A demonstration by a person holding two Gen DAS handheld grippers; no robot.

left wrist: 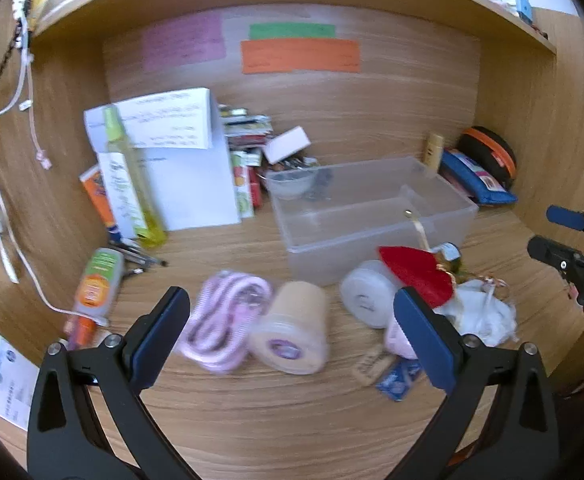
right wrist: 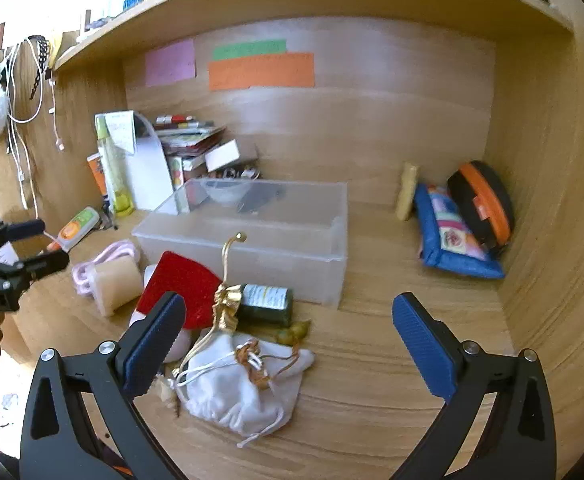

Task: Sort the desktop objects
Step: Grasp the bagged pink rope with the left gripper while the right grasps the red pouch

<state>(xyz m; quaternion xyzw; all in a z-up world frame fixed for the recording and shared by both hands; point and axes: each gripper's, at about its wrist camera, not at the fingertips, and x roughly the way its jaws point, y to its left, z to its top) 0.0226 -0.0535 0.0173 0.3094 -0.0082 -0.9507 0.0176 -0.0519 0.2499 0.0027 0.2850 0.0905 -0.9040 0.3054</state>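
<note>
Blue-padded left tongs [left wrist: 292, 334] released, spread wide, gripping nothing, poised above the wooden worktop [left wrist: 292, 420]. Between the pads: a coiled pink cable [left wrist: 226, 320] touching a beige tape roll [left wrist: 294, 332] lying on its side. Just right of the roll, a round white lidded tub [left wrist: 366, 298], partly behind the right pad; beside it a red card [left wrist: 416, 276] and a white drawstring pouch [left wrist: 480, 316]. A small blue packet [left wrist: 398, 378] lower down, near the right pad.

Right tongs [right wrist: 288, 340] likewise released and wide apart, clutching nothing, above the same white drawstring pouch [right wrist: 244, 384], which lies toward the left pad. Touching the pouch: gold ribbon [right wrist: 226, 308] and a dark green bottle [right wrist: 266, 304] on its side, against the front wall of a clear plastic bin [right wrist: 252, 236]. Red card [right wrist: 180, 288] just left of the bottle.

Farther out: inside the bin, at its back, a small bowl and something dark, too blurred to name. Left of the bin, a tall yellow-green spray bottle [left wrist: 132, 184] upright before white paper boxes. At right, a blue cushion [right wrist: 452, 236] leaning against an orange-and-black case [right wrist: 484, 204]. On the back wall, pink, green and orange paper notes [left wrist: 300, 56].
</note>
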